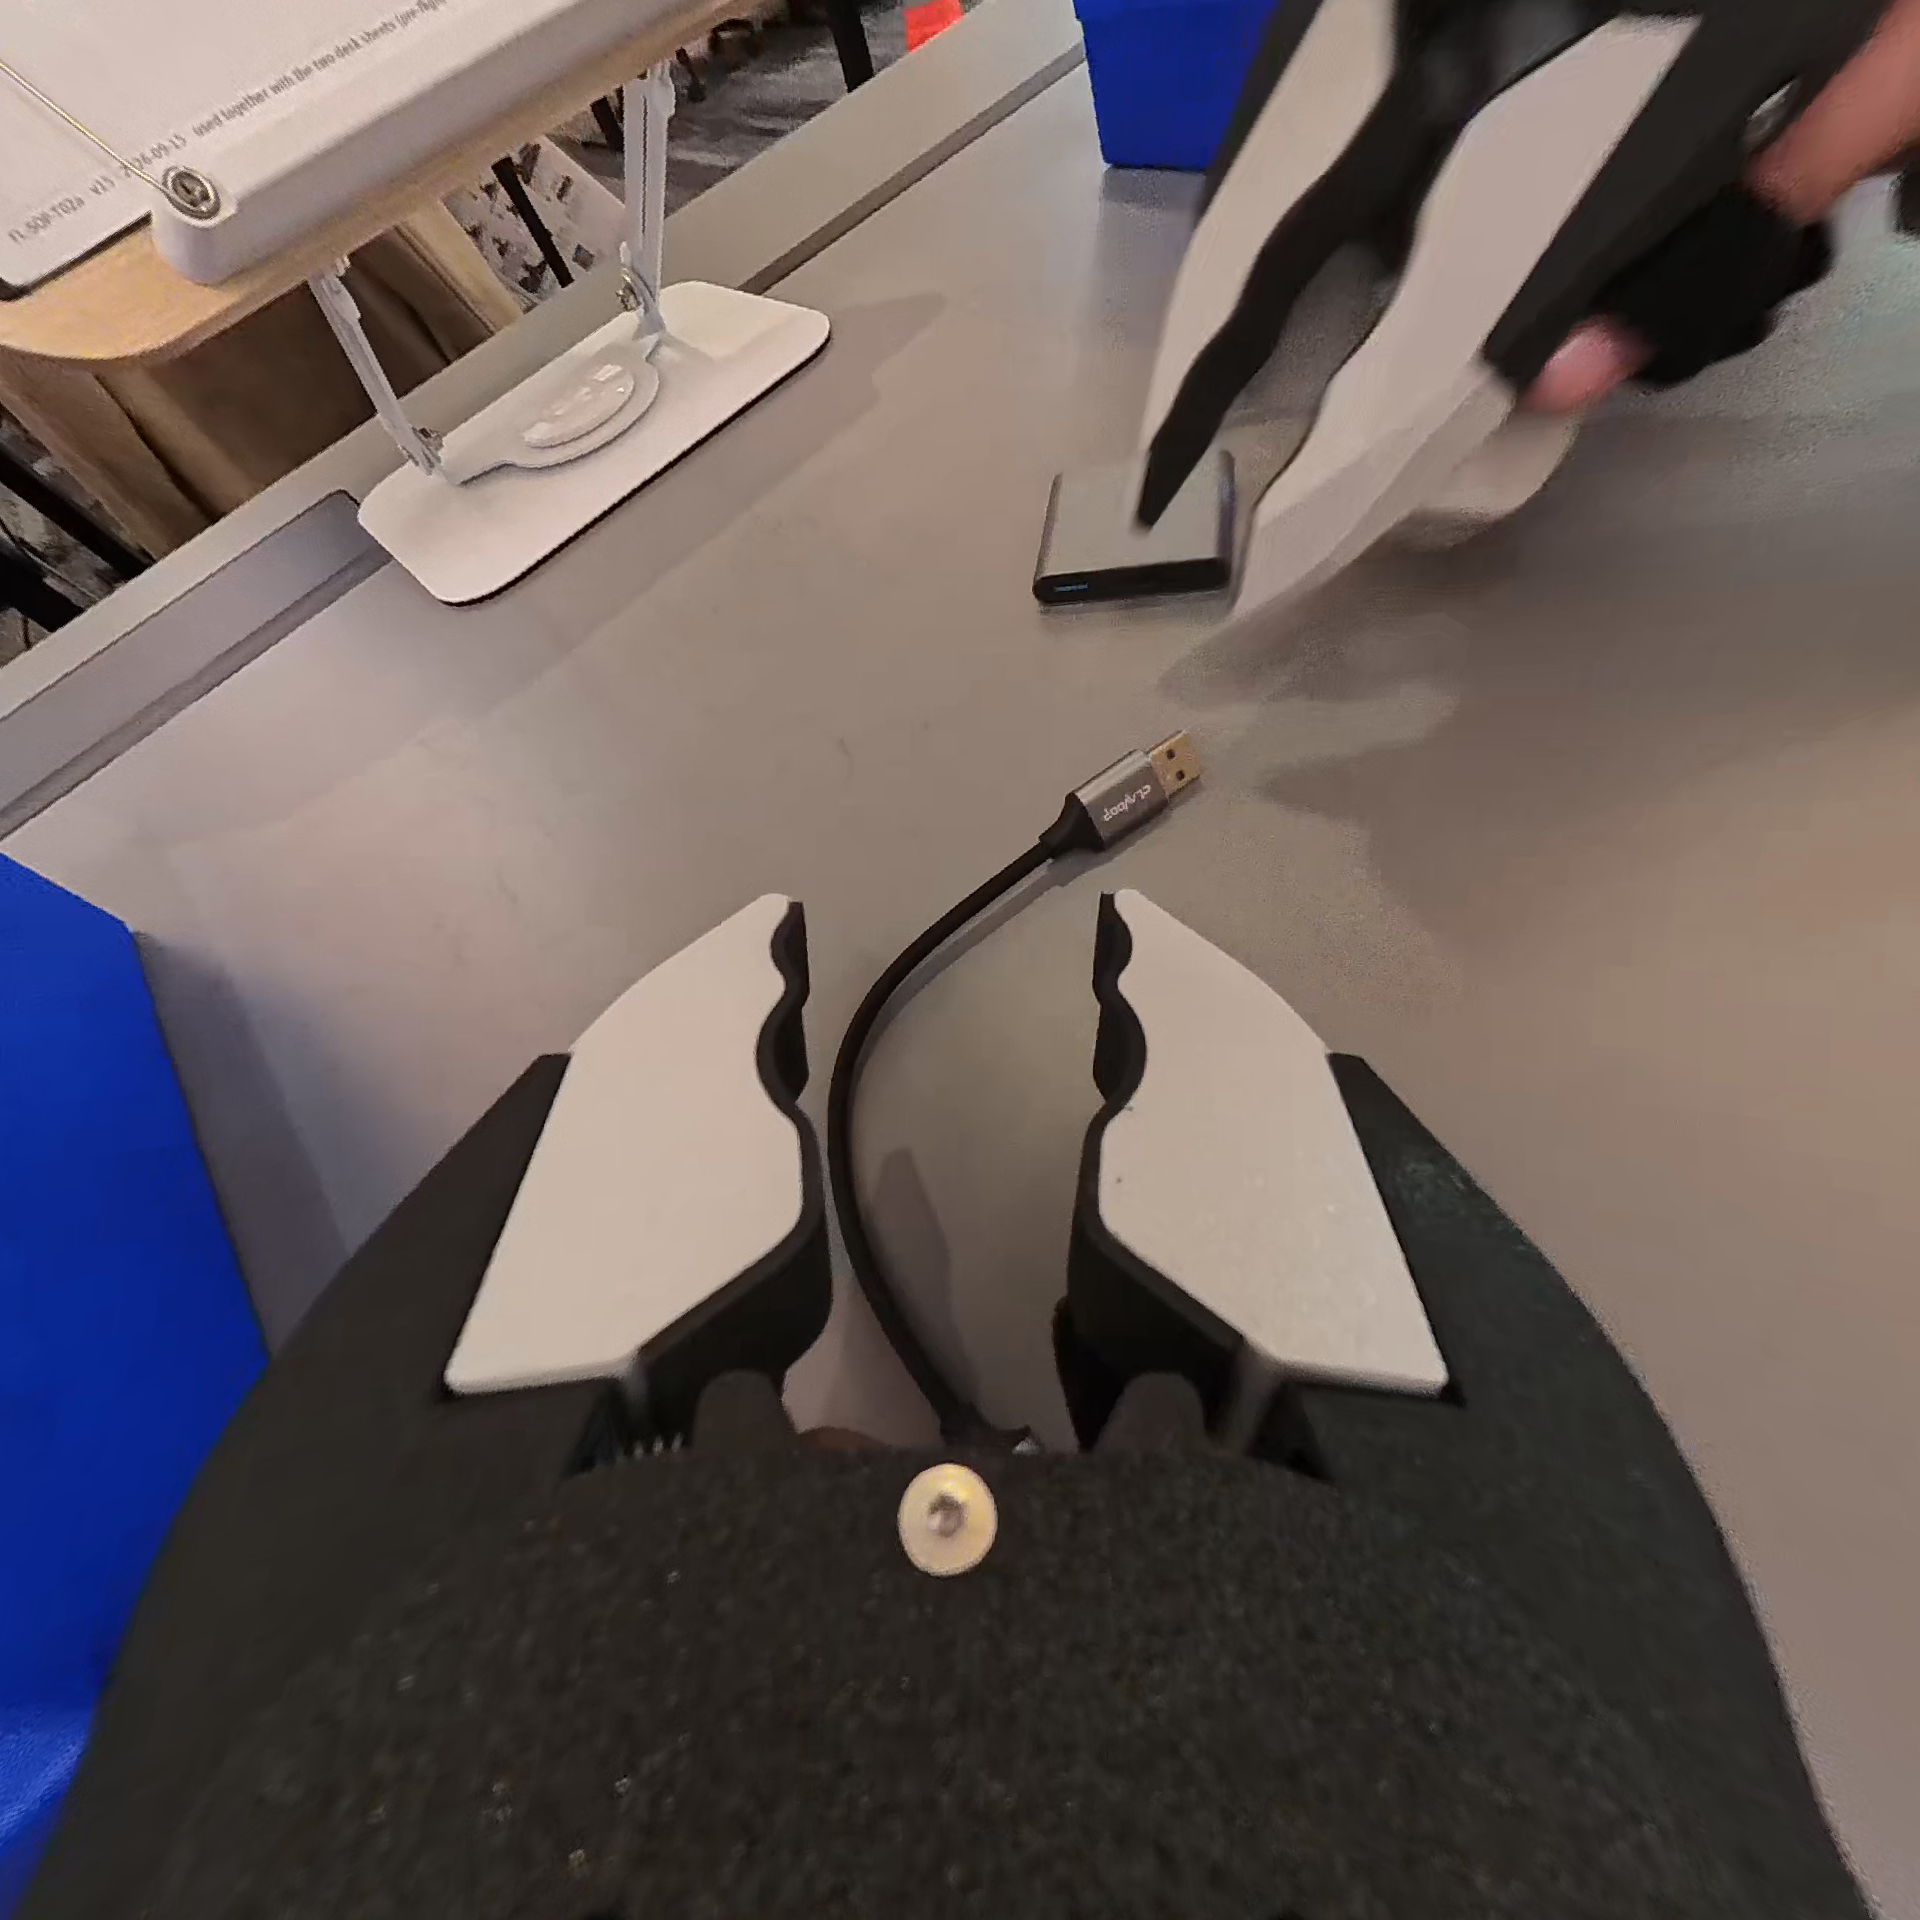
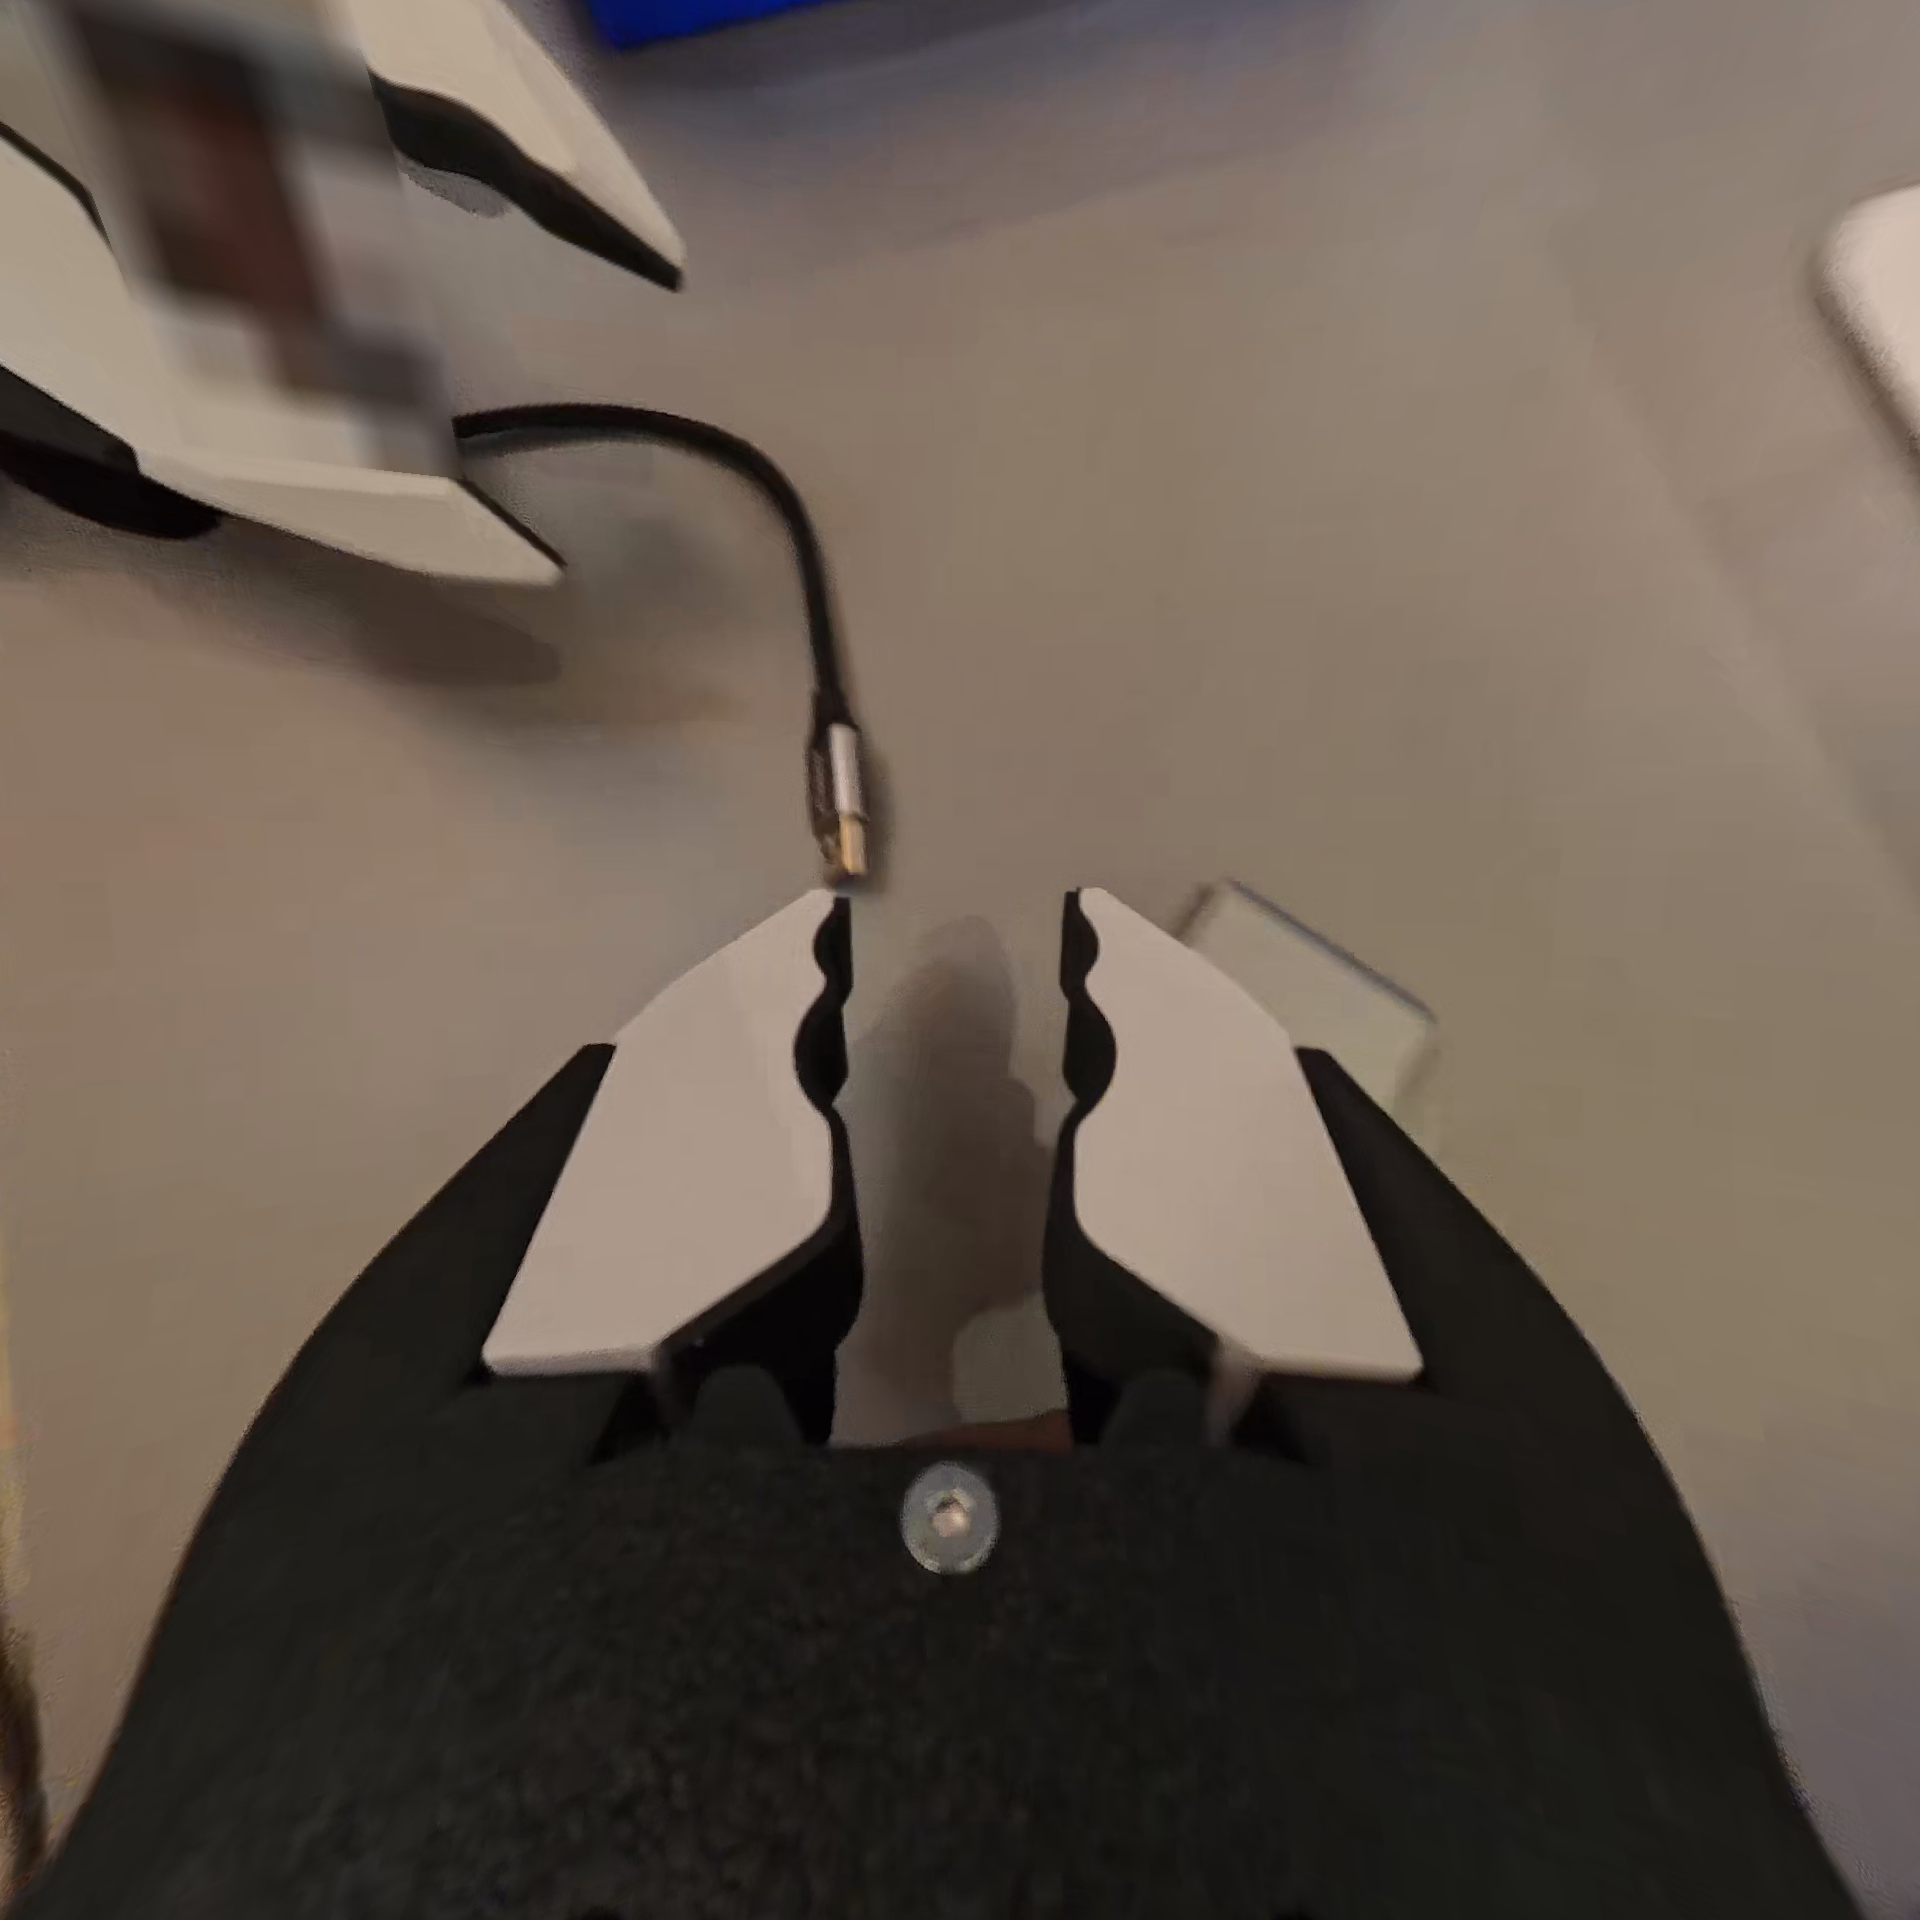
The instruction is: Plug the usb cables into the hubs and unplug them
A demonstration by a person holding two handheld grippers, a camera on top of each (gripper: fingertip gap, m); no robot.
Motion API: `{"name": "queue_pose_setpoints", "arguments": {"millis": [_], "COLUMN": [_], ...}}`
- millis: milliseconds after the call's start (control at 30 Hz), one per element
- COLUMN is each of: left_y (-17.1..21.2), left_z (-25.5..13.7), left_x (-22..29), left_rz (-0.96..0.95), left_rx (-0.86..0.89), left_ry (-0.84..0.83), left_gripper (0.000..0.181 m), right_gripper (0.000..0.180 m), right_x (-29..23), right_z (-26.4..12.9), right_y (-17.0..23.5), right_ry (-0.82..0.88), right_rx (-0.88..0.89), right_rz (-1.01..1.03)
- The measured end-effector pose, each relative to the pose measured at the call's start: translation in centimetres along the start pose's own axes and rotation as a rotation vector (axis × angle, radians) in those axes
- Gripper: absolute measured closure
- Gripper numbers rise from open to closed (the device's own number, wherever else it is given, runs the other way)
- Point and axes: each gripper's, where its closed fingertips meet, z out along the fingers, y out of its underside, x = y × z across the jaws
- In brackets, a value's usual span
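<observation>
Grey table [image 1: 623, 727] carries all task items. Cable [image 1: 862, 1060]: black braid, lies flat, runs between the fingers of the L gripper [image 1: 951, 914] w/o touching either one. Plug [image 1: 1138, 790] w/ metal shell rests just beyond the L fingertips, tip aimed far-right toward the hub [image 1: 1138, 540].

L gripper: jaws spread, nothing pinched. Straddling the cable puts it in line w/ the plug, so a short advance fwd would likely bring the shell between the pads.

Hub: dark slab, flat on table, far right of plug, well apart from it. Port edge faces near side, i.e. toward the plug; judged the reason for this layout is a straight push-in.

R gripper [image 2: 956, 904]: jaws spread, empty. In L wrist view its tips sit at the hub, one black tip over the hub top; contact or hover cannot be told (motion blur). Likely role: brace the hub so it does not slide under insertion force. R wrist view shows the plug just beyond the R left fingertip, cable arcing off to the far left.

Other items: white stand [image 1: 582, 436] at far left; blue bin [image 1: 73, 1195] at near left.

Status, judged: plug not inserted; grasp of plug not yet done.
</observation>
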Motion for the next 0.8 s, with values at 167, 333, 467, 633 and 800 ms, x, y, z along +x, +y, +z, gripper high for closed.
{"name": "queue_pose_setpoints", "arguments": {"millis": [167,333,467,633,800], "left_y": [-0.5,-2.1,-2.2,-1.7,-1.7], "left_z": [-0.3,-1.1,-1.5,-1.0,-1.0], "left_x": [-0.6,-1.8,-2.9,-2.8,-2.7], "left_rz": [-0.017,-0.122,-0.119,-0.151,-0.163], "left_rx": [0.057,0.165,0.189,0.166,0.175], "left_ry": [-0.051,-0.113,-0.172,-0.129,-0.107], "left_gripper": [0.128,0.130,0.131,0.128,0.128], "right_gripper": [0.140,0.128,0.115,0.116,0.119], "right_x": [1.4,2.0,2.5,3.9,7.3], "right_z": [-5.6,-6.6,-5.7,-8.6,-11.3], "right_y": [3.6,6.4,7.2,4.8,4.0], "right_ry": [0.326,0.495,0.500,0.468,0.441], "right_rx": [0.148,0.114,0.075,0.110,-0.080], "right_rz": [0.166,0.259,0.218,0.141,0.007]}}
